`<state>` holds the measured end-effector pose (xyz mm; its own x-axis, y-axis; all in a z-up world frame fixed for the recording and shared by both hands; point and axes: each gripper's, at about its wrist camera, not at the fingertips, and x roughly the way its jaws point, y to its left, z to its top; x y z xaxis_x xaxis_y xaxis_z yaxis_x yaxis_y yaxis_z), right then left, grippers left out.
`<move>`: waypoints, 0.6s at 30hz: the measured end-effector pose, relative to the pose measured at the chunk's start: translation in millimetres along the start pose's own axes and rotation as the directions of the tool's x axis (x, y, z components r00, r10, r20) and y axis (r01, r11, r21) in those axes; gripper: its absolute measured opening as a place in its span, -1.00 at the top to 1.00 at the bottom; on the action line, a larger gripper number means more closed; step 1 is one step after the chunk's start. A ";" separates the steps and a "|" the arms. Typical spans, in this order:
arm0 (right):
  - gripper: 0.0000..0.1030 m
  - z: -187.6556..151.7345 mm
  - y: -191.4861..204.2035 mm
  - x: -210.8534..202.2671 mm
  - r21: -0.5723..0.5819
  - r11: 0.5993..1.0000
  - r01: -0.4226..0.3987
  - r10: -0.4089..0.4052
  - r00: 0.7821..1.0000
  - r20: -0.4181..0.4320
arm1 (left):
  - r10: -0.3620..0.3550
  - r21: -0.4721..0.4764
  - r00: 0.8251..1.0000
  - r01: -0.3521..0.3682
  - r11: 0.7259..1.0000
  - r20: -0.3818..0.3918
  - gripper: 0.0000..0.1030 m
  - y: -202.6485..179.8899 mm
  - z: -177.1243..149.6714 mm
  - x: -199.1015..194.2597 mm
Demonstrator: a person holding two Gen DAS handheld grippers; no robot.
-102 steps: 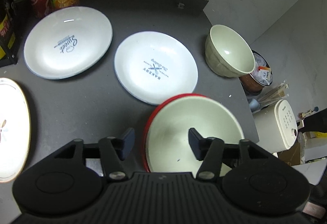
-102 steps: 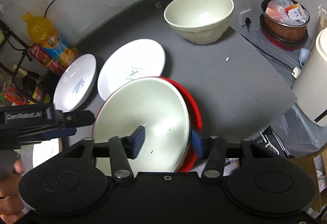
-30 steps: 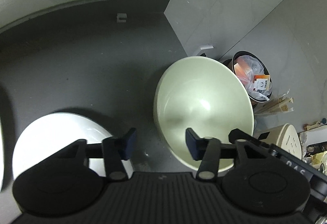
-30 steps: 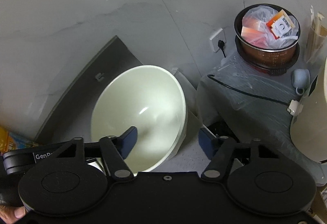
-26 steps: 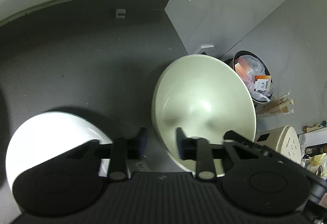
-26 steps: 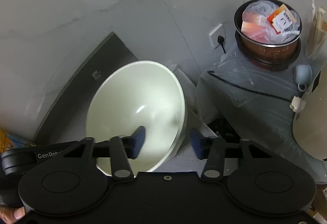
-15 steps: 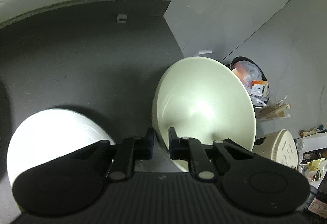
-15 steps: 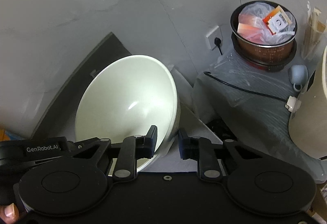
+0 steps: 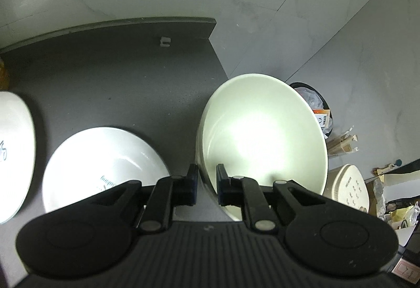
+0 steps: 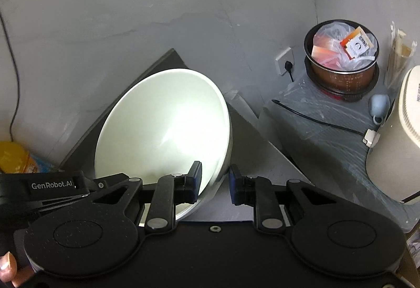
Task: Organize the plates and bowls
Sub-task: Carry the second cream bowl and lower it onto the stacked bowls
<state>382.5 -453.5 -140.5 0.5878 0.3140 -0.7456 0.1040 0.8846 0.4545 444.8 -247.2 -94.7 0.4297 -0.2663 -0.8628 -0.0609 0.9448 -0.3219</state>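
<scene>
Both grippers are clamping the rim of the cream bowl [image 9: 262,135], which is sitting at the far right corner of the dark counter [image 9: 110,83], hard against its right edge. The left gripper [image 9: 206,184] is pinching the bowl's left wall, one pad inside and one outside, its jaws drawn nearly together on the thin rim. The right gripper [image 10: 214,183] is straddling the opposite wall with a slightly wider gap; one pad is lying against the inside while the outer pad seems to be just off the outside surface, so its grip may not be fully seated. The bowl looks tipped in both views, though whether its foot is clear of the counter cannot be told. To do this lift well, the two grips should be rising together and level, since a glazed rim held by narrow pads is likely to slip or pivot if one side leads. Keeping the bowl low and carrying it inward, away from the counter's right edge and above the white plate [image 9: 102,164] lying near the front, seems the safer course.
</scene>
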 end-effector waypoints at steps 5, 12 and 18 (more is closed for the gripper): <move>0.58 -4.2 7.3 -16.6 -0.017 1.000 -0.008 0.009 1.000 0.019 | -0.013 0.009 1.000 0.013 1.000 0.022 0.76 1.2 -2.9 -19.4; 0.57 -12.2 15.3 -37.5 -0.044 0.999 -0.011 0.012 0.999 0.045 | -0.034 0.016 0.999 0.033 0.999 0.042 0.76 5.7 -13.7 -40.7; 0.55 -22.4 21.7 -49.7 -0.066 0.998 -0.014 0.018 0.998 0.056 | -0.041 0.014 0.998 0.040 0.999 0.048 0.76 11.6 -26.8 -54.4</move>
<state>337.6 -442.1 -104.6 0.6337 0.3101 -0.7087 0.0423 0.9009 0.4320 396.5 -226.9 -62.0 0.4745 -0.2950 -0.8294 -0.0313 0.9359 -0.3508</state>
